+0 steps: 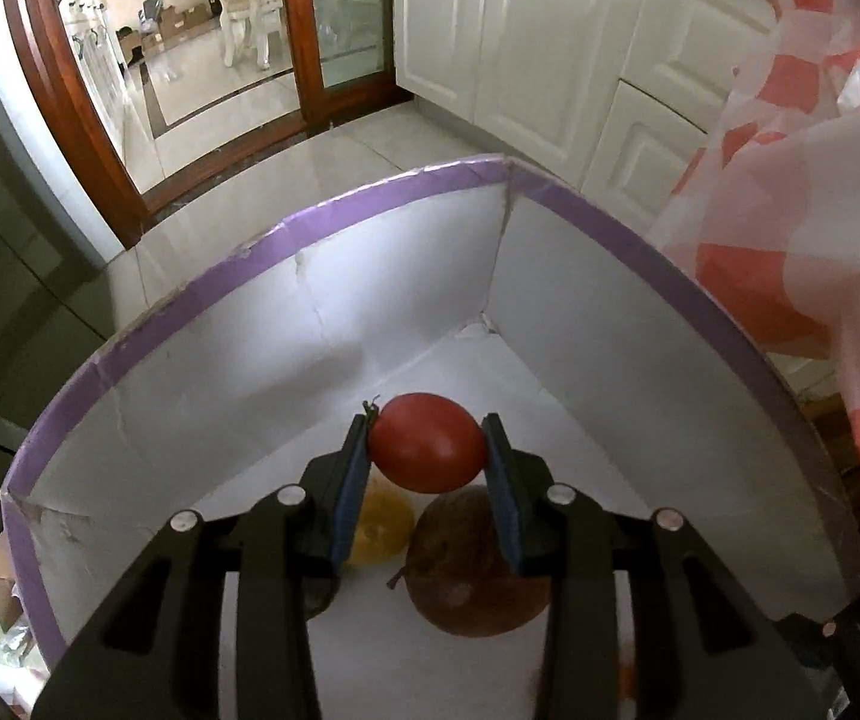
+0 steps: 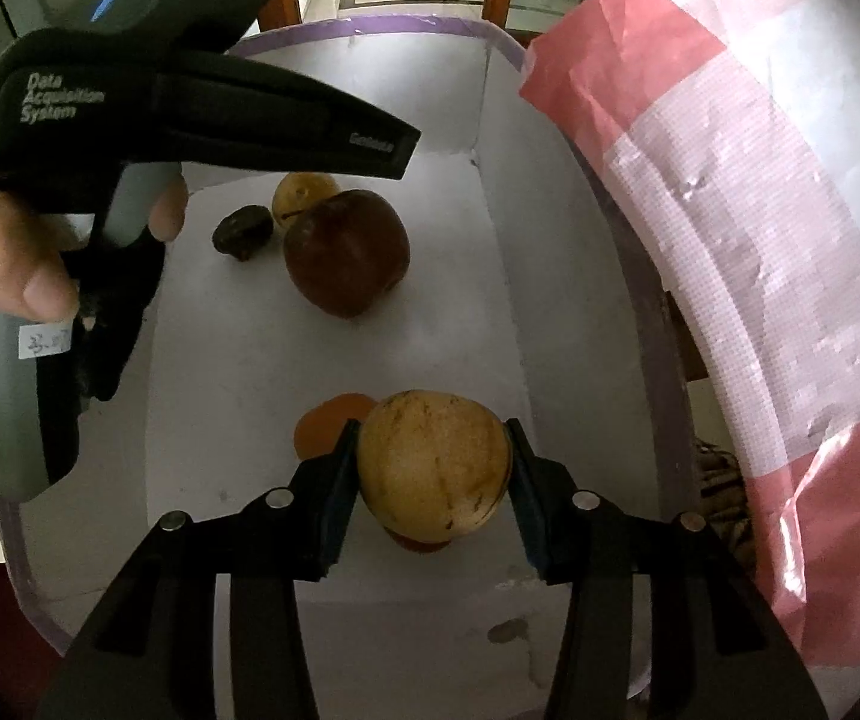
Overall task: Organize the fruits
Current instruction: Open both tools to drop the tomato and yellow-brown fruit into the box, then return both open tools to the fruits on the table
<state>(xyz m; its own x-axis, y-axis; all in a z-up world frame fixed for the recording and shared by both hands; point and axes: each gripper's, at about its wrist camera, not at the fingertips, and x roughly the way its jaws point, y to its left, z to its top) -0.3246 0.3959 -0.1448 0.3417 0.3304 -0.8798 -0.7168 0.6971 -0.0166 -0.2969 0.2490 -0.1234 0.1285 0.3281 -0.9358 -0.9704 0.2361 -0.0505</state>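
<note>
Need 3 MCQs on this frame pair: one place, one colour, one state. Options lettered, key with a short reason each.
1. Where does the brown apple lie?
A. in the white box
B. on the floor
C. in the pink bag

2. What colour is the fruit in the left gripper?
A. green
B. red
C. purple

3. What is the state of the right gripper?
A. open and empty
B. shut with nothing in it
C. shut on the yellow fruit

Key:
1 A, the apple rests on the box's white bottom, beside a small yellow fruit and a dark lump.
2 B, the red fruit sits clamped between both pads.
3 C, both pads press on the yellow fruit's sides, above the box bottom.
</note>
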